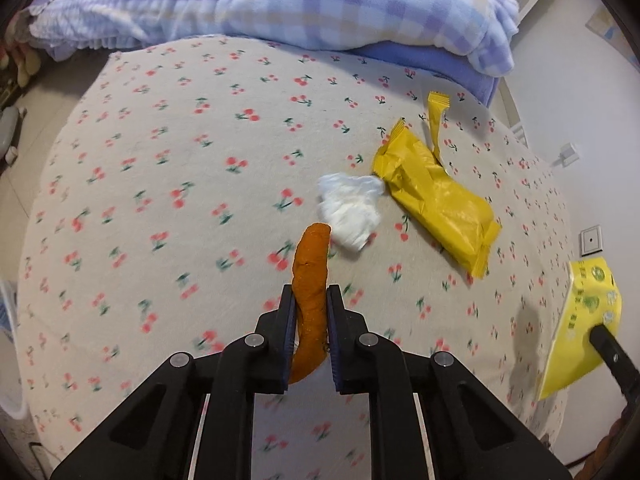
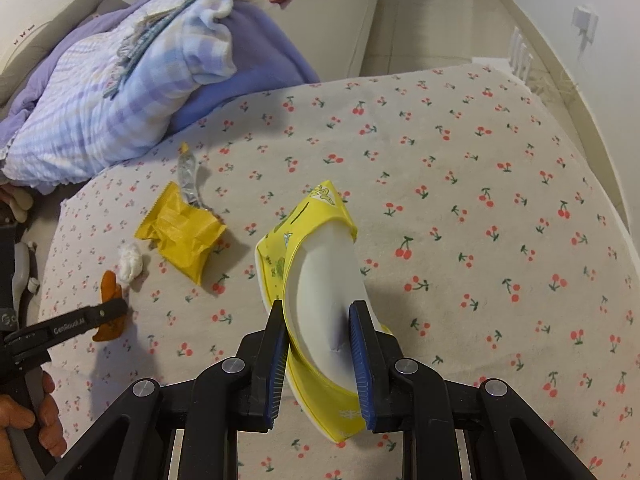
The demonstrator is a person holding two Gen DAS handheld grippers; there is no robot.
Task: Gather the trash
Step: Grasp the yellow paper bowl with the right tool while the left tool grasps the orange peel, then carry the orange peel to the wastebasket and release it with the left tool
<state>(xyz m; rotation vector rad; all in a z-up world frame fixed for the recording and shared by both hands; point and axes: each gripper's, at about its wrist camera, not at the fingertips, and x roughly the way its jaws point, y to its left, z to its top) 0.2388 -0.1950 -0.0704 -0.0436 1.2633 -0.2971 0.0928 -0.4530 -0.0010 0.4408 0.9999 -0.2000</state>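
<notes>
Left fingers (image 1: pixel 311 300) clamp the orange peel (image 1: pixel 310 264); right fingers (image 2: pixel 319 312) clamp the yellow bag (image 2: pixel 316 248)

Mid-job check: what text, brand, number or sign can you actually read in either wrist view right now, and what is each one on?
"GenRobot.AI" (last letters unclear): white lettering on the black finger of the left gripper, seen from the right wrist.
Green print and round emblems on the yellow paper cup held by the right gripper: too blurred to read.
Crumpled yellow wrapper: no print legible.
Torn wrapper strip: none visible.
</notes>
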